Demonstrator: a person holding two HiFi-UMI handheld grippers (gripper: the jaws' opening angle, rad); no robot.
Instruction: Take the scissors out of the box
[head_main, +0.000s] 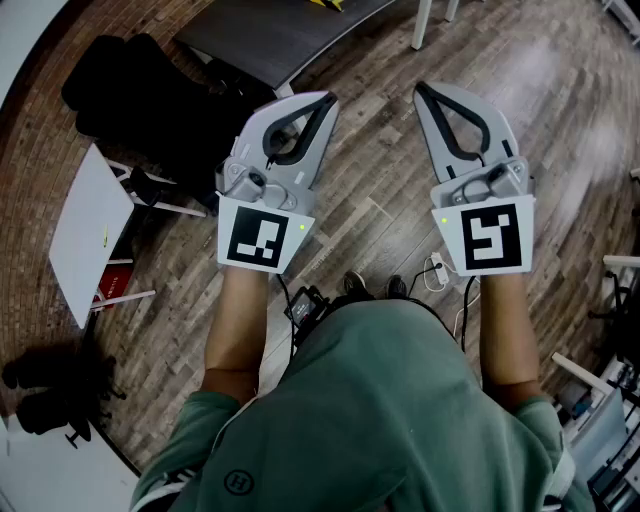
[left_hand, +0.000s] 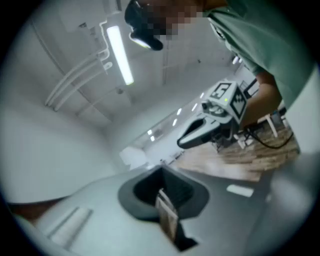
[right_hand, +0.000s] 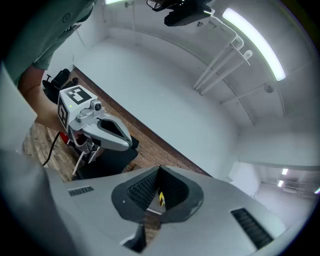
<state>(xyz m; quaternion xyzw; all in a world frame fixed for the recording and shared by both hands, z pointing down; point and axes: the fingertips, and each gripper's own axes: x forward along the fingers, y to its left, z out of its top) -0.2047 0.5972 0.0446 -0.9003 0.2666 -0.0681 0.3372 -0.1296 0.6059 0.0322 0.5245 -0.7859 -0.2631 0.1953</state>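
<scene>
- Plainly, the head view shows both hands held level over a wooden floor (head_main: 560, 90). The left gripper (head_main: 327, 99) and right gripper (head_main: 419, 89) each have their jaws pressed together on nothing.
- No scissors or box appear there. A dark surface (head_main: 270, 40) lies at 12 o'clock beyond the tips, and a yellow scrap (head_main: 325, 4) at the frame edge is too cut off for me to name.
- In the left gripper view, the jaws meet in a closed point and are empty. The other gripper sits at 2 o'clock and a ceiling light (left_hand: 120, 55) at 11 o'clock.
- In the right gripper view, the jaws are together and empty, with the left gripper at 9 o'clock.
- I judge that I cannot yet tell the scissors' direction, their long axis or the nearer hand. I must find the box first.
</scene>
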